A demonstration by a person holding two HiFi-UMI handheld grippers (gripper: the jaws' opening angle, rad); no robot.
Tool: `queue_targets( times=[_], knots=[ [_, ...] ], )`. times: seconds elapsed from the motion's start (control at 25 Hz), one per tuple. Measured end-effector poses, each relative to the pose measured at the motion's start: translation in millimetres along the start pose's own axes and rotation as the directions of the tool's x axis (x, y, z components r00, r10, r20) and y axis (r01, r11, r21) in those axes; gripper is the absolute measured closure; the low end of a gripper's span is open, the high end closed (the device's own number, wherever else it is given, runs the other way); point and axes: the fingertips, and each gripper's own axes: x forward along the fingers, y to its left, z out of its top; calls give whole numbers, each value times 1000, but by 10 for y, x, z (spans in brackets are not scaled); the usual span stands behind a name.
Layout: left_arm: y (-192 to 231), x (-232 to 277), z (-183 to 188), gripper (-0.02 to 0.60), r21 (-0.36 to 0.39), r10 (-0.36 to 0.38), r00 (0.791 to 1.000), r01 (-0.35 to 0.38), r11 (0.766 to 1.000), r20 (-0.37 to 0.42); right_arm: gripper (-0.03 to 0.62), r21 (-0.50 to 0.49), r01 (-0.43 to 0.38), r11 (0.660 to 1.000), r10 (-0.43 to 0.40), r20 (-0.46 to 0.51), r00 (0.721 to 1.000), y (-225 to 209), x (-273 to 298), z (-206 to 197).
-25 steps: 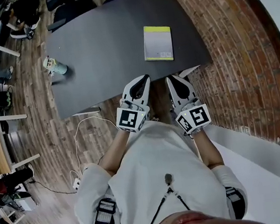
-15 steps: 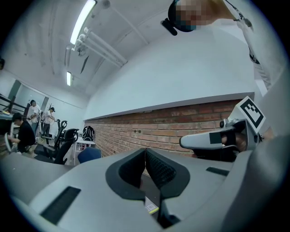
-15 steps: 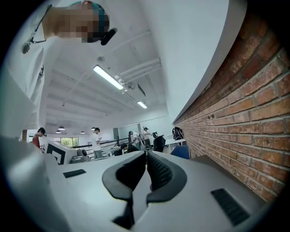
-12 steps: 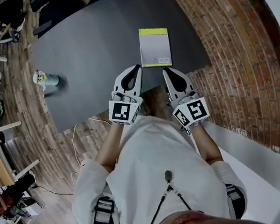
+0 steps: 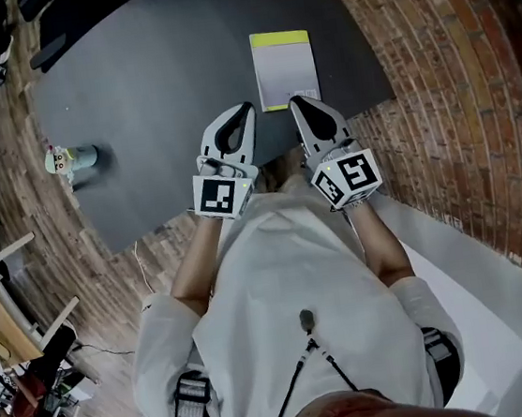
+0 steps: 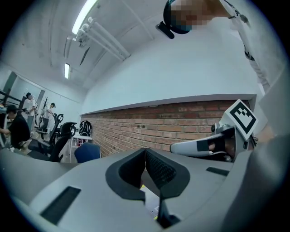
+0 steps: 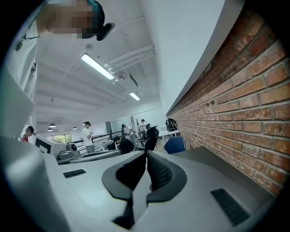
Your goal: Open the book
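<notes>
left tongs (image 5: 246,109) and right tongs (image 5: 296,101), closed and empty, hover at the dark table (image 5: 154,70) beside brick wall (image 5: 435,87).

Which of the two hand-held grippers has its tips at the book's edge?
The right hand-held gripper: its tips lie at the book's near edge; the left hand-held gripper points at bare table beside the book.

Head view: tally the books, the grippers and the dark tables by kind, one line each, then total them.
Books: 1, the book
Grippers: 2, the left gripper and the right gripper
Dark tables: 1, the table
Total: 4
</notes>
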Motion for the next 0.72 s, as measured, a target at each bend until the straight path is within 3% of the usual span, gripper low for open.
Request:
queue_targets(
  times=[0.2, 0.72],
  knots=[
    [188, 154, -13, 558, -46, 1, 999, 1, 999, 44, 556, 10, 29, 1000, -28, -48, 998, -86, 289, -218],
    [376, 462, -394, 558, -77, 5, 1000, -5, 997, -4, 556, -19, 75, 997, -77, -227, 971, -460, 770, -1189]
  ],
)
